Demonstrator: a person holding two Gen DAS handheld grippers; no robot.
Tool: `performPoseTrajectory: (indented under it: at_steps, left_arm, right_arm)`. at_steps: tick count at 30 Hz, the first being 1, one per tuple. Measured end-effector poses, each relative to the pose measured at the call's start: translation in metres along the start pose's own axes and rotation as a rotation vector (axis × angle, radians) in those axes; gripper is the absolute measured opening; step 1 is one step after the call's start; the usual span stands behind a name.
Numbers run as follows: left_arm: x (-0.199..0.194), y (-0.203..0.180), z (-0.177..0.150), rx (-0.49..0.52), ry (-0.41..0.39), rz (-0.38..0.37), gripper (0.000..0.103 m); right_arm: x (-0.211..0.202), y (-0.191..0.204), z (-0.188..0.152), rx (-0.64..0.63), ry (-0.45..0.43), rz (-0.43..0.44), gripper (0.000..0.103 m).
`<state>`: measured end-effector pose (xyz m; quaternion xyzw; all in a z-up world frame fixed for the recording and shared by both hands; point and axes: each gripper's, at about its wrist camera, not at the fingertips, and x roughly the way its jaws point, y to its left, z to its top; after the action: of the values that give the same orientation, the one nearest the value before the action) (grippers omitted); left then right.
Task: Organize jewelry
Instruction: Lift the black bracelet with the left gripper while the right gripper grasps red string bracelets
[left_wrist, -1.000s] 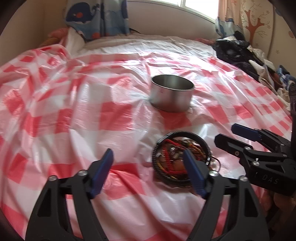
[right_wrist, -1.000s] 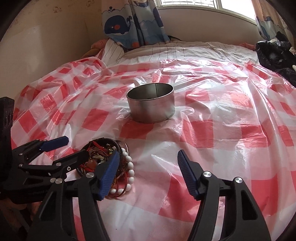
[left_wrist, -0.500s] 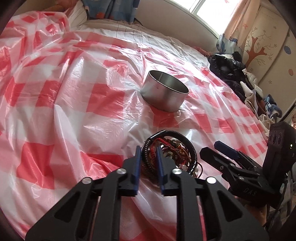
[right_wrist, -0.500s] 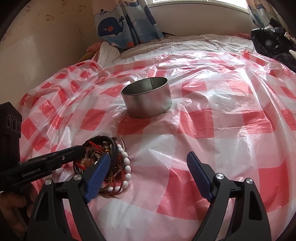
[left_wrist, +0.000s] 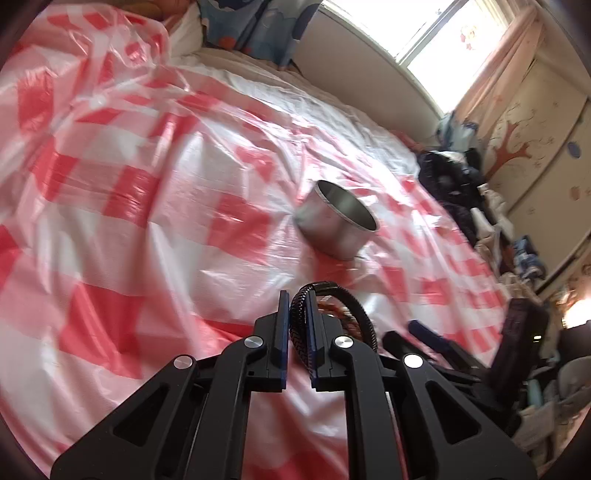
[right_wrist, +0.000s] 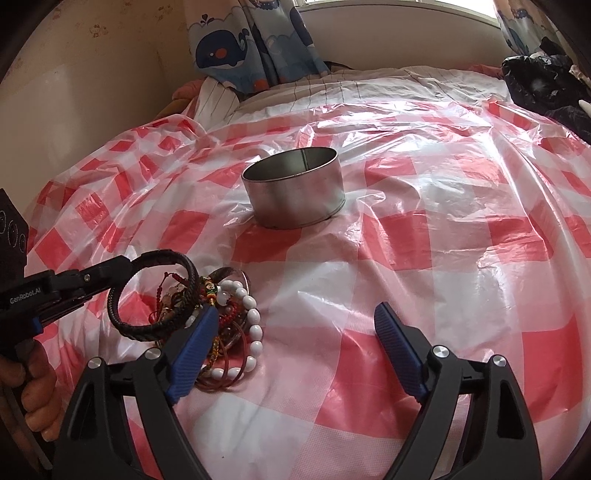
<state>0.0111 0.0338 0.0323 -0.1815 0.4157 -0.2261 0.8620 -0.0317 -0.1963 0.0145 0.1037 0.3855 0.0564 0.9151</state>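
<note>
- Since a second ago, the left tool (left_wrist: 295, 325) has swung over the jewelry pile and its jaws have just been closing; they now pinch the black braided bracelet (right_wrist: 147, 295), which stands between the blue pads.
- Seen from the right wrist, that bracelet is at the left of the frame, tilted up on edge, its lower arc resting against the heap; whether it has fully left the heap I cannot tell.
- Over the same second the right tool (right_wrist: 291, 350) has spread wider and now hangs released and grasping nothing at the bottom of its frame, its left pad just over the white bead bracelet (right_wrist: 251, 325).
- Left in the jewelry pile (right_wrist: 218, 317), at lower left of the right wrist view on the red-checked plastic sheet (right_wrist: 443, 258) over the bed: the white beads, red cords, thin brown bangles and a few small bits.
- Well apart from the pile, up at frame centre, sits the metal tin (right_wrist: 295, 192); the part of its inside that shows looks empty.
- My judgement: the sorting is at its start. One piece is gripped, none yet stowed, and the whole heap remains to be moved, probably into the tin.
</note>
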Motion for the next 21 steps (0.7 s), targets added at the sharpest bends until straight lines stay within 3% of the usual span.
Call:
performPoseTrajectory:
  at_steps: [9,13,17,20,21]
  left_arm:
    - [-0.021,0.018,0.01,-0.07,-0.106,0.045,0.007]
    - [-0.02,0.016,0.009,-0.061,-0.097,0.045,0.007]
    - [-0.019,0.015,0.008,-0.061,-0.097,0.047,0.007]
    - [-0.019,0.014,0.008,-0.063,-0.099,0.049,0.007]
    - [-0.019,0.014,0.008,-0.062,-0.099,0.049,0.007]
  right_arm:
    - [0.0,0.033,-0.002,-0.152,-0.005,0.071,0.082]
    - [0.001,0.039,-0.003,-0.168,0.0,0.114,0.06]
    - [0.006,0.048,-0.003,-0.199,0.013,0.128,0.055]
    - [0.013,0.049,-0.001,-0.197,0.03,0.15,0.042]
    - [0.014,0.048,-0.001,-0.193,0.036,0.159,0.034]
